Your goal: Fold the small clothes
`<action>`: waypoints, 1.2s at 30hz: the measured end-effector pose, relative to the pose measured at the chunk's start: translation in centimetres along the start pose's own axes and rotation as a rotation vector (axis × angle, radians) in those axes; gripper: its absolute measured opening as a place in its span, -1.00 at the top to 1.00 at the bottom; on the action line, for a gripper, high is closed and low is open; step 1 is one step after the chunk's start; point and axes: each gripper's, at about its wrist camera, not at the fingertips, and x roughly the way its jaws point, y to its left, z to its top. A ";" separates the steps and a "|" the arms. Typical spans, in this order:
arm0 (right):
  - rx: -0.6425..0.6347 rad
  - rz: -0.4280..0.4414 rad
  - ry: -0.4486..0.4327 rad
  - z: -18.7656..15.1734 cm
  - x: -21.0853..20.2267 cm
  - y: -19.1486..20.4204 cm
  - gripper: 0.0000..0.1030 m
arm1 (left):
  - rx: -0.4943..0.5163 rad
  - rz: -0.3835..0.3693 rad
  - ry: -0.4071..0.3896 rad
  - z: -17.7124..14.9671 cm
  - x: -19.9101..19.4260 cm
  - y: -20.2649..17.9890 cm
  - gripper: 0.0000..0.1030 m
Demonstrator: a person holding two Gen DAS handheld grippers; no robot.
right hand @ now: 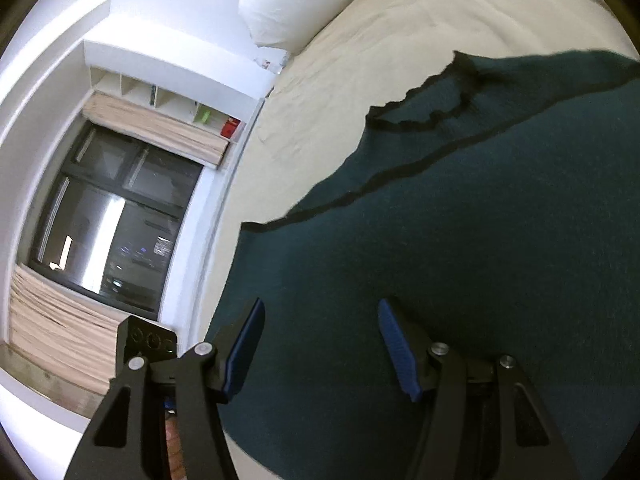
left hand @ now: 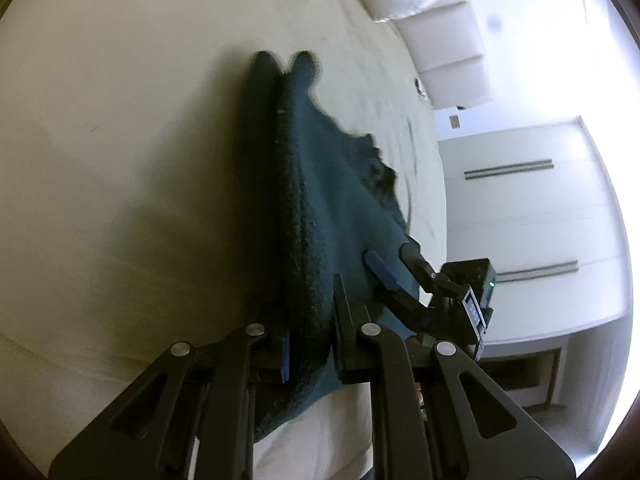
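Note:
A dark teal knitted garment [left hand: 320, 184] lies on a cream bed sheet [left hand: 120, 120]. My left gripper [left hand: 310, 344] is shut on a thick folded edge of the garment, which runs away from it as a raised ridge. My right gripper [right hand: 320, 344] is open, its blue-padded fingers spread just above the flat teal cloth [right hand: 460, 240]. It also shows in the left wrist view [left hand: 390, 264], resting low over the garment's right side. The garment's dark-trimmed edge [right hand: 400, 172] and a ragged corner [right hand: 460, 92] lie toward the pillow.
A white pillow [right hand: 312, 0] lies at the head of the bed. A dark window [right hand: 108, 216] with beige blinds and a shelf with small items [right hand: 208, 116] are to the left. White cabinet fronts [left hand: 520, 208] stand beside the bed.

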 end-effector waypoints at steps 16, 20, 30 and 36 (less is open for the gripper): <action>0.194 0.202 -0.113 3.5 -12.2 -8.4 -0.48 | 0.381 0.093 0.151 -6.2 18.2 -18.8 0.74; 0.261 0.242 -0.100 3.2 -12.5 -10.8 -0.47 | 0.300 0.081 0.246 -7.3 21.3 -17.2 0.57; 0.147 0.061 -0.026 3.2 -11.7 -8.0 -0.47 | 0.499 0.047 0.075 -8.2 11.1 -18.2 -0.34; 0.025 -0.160 0.028 3.1 -9.8 -5.5 0.04 | 0.443 0.111 0.051 -5.3 11.9 -14.5 -0.34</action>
